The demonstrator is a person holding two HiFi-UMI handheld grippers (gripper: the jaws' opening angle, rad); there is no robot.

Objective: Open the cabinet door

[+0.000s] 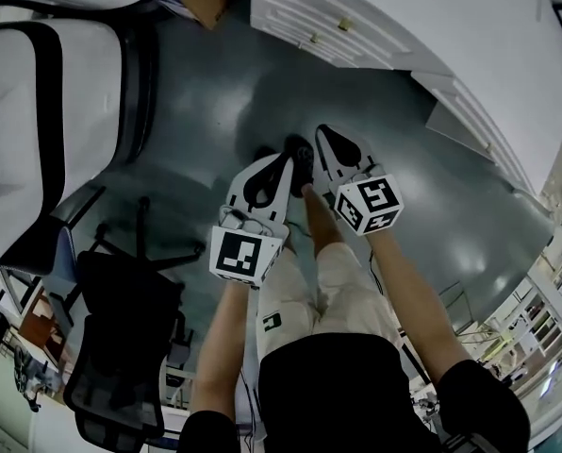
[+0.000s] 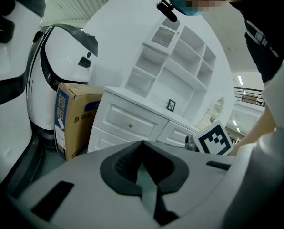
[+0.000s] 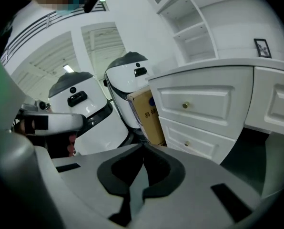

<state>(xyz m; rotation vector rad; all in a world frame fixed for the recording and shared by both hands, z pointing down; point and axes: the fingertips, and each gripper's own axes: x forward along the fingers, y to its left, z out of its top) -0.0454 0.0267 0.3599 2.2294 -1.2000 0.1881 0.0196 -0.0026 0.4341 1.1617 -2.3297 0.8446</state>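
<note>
The white cabinet (image 1: 375,17) stands ahead of me, at the top right of the head view. In the right gripper view its front (image 3: 204,104) shows two stacked drawers, each with a small brass knob (image 3: 185,105). The left gripper view shows a drawer (image 2: 130,123) under open shelves (image 2: 180,66). Both grippers hang side by side above the grey floor, well short of the cabinet. My left gripper (image 1: 286,161) (image 2: 142,142) is shut and holds nothing. My right gripper (image 1: 322,132) (image 3: 143,147) is also shut and holds nothing.
A cardboard box (image 3: 149,113) (image 2: 73,123) stands against the cabinet's left side. Large white rounded machines (image 3: 85,113) (image 1: 45,111) stand further left. A black office chair (image 1: 121,347) is behind me at the lower left. A small framed picture (image 3: 262,47) rests on the cabinet top.
</note>
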